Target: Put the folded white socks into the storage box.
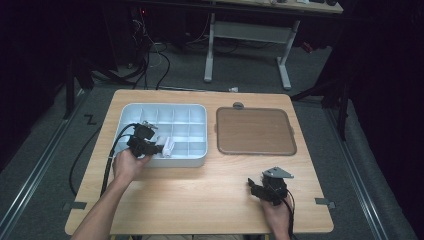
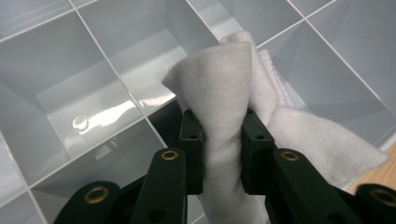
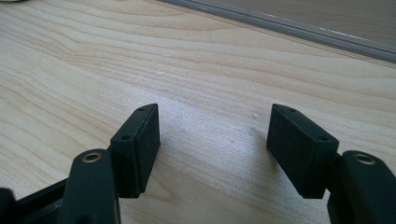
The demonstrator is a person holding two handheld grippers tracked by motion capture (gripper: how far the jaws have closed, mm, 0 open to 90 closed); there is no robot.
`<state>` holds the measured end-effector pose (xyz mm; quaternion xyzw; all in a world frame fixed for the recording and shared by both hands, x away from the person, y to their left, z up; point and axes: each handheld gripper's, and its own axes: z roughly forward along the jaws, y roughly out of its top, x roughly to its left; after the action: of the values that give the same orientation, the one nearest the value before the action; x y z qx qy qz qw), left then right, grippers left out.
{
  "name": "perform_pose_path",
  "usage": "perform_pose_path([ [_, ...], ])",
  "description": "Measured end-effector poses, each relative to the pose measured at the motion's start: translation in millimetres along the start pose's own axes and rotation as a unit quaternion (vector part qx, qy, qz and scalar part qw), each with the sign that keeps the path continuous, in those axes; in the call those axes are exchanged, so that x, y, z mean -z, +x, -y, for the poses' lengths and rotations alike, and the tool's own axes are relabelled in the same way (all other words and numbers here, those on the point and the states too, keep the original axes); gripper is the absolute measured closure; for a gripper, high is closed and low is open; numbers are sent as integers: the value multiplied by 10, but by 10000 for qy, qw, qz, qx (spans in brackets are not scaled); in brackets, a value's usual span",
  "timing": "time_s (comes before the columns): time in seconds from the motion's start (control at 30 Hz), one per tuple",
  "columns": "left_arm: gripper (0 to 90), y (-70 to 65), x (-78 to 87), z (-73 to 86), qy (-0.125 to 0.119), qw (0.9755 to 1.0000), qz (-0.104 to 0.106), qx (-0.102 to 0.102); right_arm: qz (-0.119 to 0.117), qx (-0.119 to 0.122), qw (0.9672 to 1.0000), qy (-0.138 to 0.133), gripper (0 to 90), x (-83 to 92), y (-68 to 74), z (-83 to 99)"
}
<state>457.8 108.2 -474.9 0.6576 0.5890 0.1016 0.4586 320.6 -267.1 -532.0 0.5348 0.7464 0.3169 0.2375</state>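
The left gripper (image 2: 223, 154) has its fingers (image 2: 192, 154) clamped on a white cloth (image 2: 224, 93), pinching a rolled or folded middle part of it, with loose ends hanging past on either side. In the high view this gripper (image 1: 150, 146) hangs over the front edge of the grey tray (image 1: 197, 159), and the cloth (image 1: 167, 146) sits low among the compartments near the tray's front row. The step in hand looks like stowing the cloth in one cell of the tray. Whether the cloth already rests on a cell floor or drapes over a divider is hard to say from here; part of it seems to lie across a wall.

The next move likely calls for pushing the bundle down so that all of it falls inside one cell, then letting the fingers part and lifting straight out without dragging a loose end along.

The right gripper (image 3: 212, 149) idles over the bare wooden surface (image 3: 140, 56), fingers wide apart and empty, well away from the tray and near the brown mat (image 1: 255, 131).
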Motion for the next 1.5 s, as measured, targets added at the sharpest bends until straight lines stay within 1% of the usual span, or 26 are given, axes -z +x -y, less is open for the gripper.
perform_pose_path([
  [0.13, 753, 15, -48, 48, 100, 9999, -93, -94, 0, 0, 10000, 0, 351, 0, 0, 0],
  [0.23, 757, 28, -92, 95, 167, 9997, -116, -104, 0, -1, 10000, 0, 351, 0, 1, 0],
  [0.3, 759, 24, -125, 126, 223, 9995, -159, -182, 0, -2, 10000, 0, 351, 0, 0, 0],
  [0.33, 760, 25, -151, 139, 290, 9993, -184, -148, -1, -1, 10000, 0, 351, 0, 0, 0],
  [0.37, 762, 27, -160, 128, 344, 9992, -188, -51, 1, -1, 10000, 0, 351, 0, 1, 0],
  [0.43, 760, 24, -167, 123, 399, 9990, -205, -52, -1, -2, 10000, 1, 351, 0, 1, 0],
  [0.5, 758, 30, -164, 121, 395, 9990, -192, -40, -3, -5, 10000, 1, 351, 0, 0, 0],
  [0.6, 741, 19, -138, 117, 282, 9993, -224, -112, -4, -7, 10000, 0, 351, 0, -1, 0],
  [0.7, 722, 5, -100, 115, 124, 9996, -220, -115, -5, -6, 10000, 0, 351, 0, -1, 0],
  [0.83, 698, -14, -56, 99, 13, 9996, -235, -125, -5, -7, 10000, -1, 351, 0, -1, 0],
  [0.93, 663, -21, -11, 69, -67, 9998, -181, -35, -5, -7, 10000, -1, 350, 0, -1, 0],
  [0.97, 644, -21, 10, 52, -99, 9998, -144, 24, -5, -7, 10000, -1, 351, 0, -1, 0],
  [1.03, 597, -21, 54, 19, -201, 9997, -127, 94, -4, -8, 10000, -1, 350, 0, -1, 0],
  [1.13, 577, -34, 132, -30, -422, 9989, -22, 179, -5, -8, 10000, 0, 350, 0, -1, 0],
  [1.23, 575, -85, 188, -61, -625, 9979, 100, 159, -5, -8, 10000, -1, 350, 0, -1, 0],
  [1.27, 576, -105, 193, -67, -670, 9976, 107, 114, -4, -7, 10000, 0, 350, 0, -1, 0],
  [1.4, 591, -159, 132, -71, -740, 9973, 24, -33, -5, -7, 10000, 1, 350, 0, -1, 0],
  [1.5, 624, -159, 59, -38, -695, 9975, -69, -70, -5, -7, 10000, 0, 351, 0, -1, 0],
])
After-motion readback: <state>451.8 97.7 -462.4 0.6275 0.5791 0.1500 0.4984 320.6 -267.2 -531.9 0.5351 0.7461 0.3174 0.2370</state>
